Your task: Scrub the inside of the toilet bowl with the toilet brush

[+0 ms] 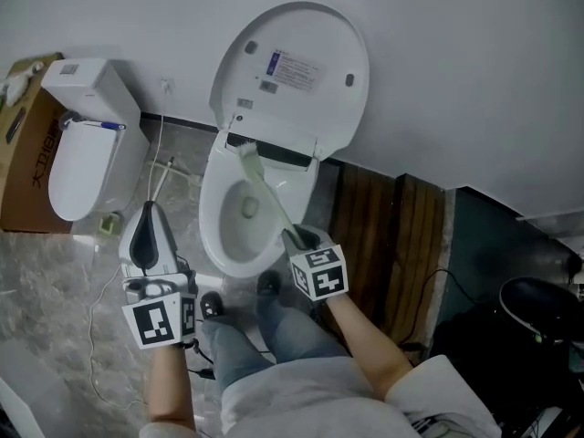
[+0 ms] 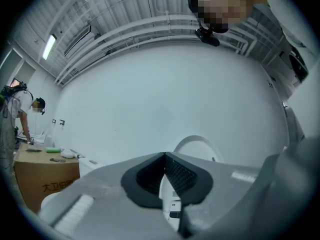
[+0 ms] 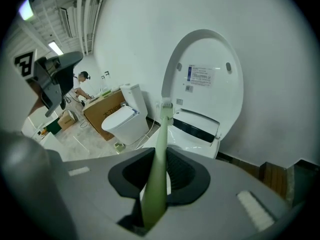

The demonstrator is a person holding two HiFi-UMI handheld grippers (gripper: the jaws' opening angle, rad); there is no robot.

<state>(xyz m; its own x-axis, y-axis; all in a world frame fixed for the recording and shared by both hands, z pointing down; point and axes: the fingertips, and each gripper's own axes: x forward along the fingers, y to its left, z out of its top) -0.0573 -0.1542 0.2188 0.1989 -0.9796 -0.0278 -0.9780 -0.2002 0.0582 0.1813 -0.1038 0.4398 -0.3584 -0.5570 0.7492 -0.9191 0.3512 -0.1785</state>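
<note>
Currently the right gripper (image 1: 294, 237), nearer the toilet bowl (image 1: 212, 245), is clenching its fingers (image 3: 187, 171) on the toilet brush (image 1: 265, 190), whose handle is running straight ahead to a head lying at the bowl's rear rim, while the left gripper (image 1: 151, 222) is hanging closed, empty.

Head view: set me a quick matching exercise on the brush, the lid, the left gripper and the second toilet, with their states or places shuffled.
1. toilet brush
2. toilet lid
3. left gripper
4. second toilet

A. raised upright
B. shut, empty
C. beside the cardboard box
D. clamped in the right gripper

Pairs: 1-D, 2-A, 3-B, 4-C
</note>
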